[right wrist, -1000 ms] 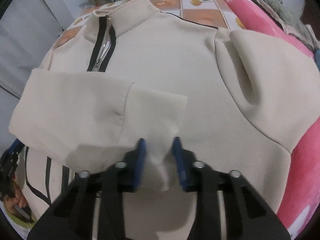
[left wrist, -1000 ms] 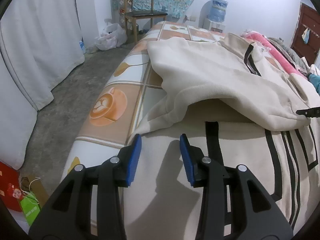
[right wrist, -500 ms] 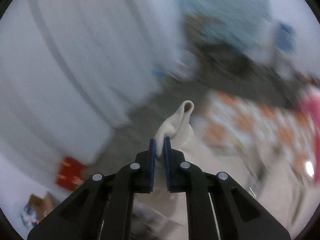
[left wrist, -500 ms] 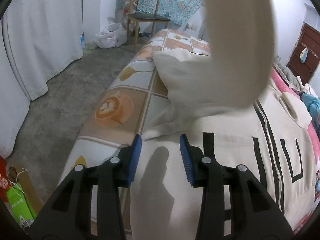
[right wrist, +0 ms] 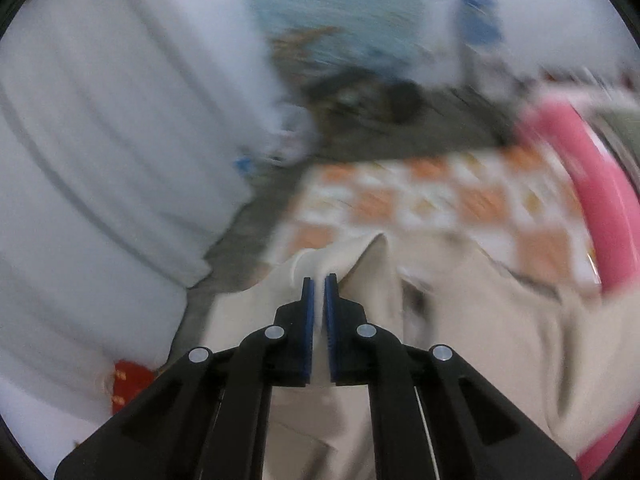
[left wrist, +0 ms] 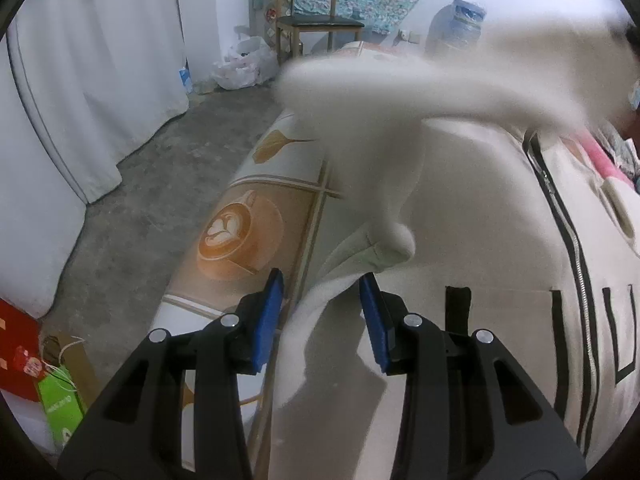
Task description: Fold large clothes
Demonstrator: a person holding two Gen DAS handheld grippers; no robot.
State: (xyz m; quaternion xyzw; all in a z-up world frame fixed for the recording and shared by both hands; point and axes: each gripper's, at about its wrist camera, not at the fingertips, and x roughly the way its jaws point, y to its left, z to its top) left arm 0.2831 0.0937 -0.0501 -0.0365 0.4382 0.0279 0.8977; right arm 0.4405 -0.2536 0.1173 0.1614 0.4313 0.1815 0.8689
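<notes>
At lower centre, right tool (right wrist: 319, 300) pinched the jacket's sleeve (right wrist: 340, 256); left tool (left wrist: 322, 312) gaped empty; the thin pinch risked slipping.

— What do we see at our left gripper (left wrist: 320, 316)?
— Our blue pads stand apart over the cream jacket's (left wrist: 472, 216) edge; its sleeve (left wrist: 400, 92) blurs at one o'clock above the bed (left wrist: 256, 216).

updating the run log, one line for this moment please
right hand-held gripper: shut on sleeve, lifted | left hand-held gripper: open over jacket hem | bed
</notes>
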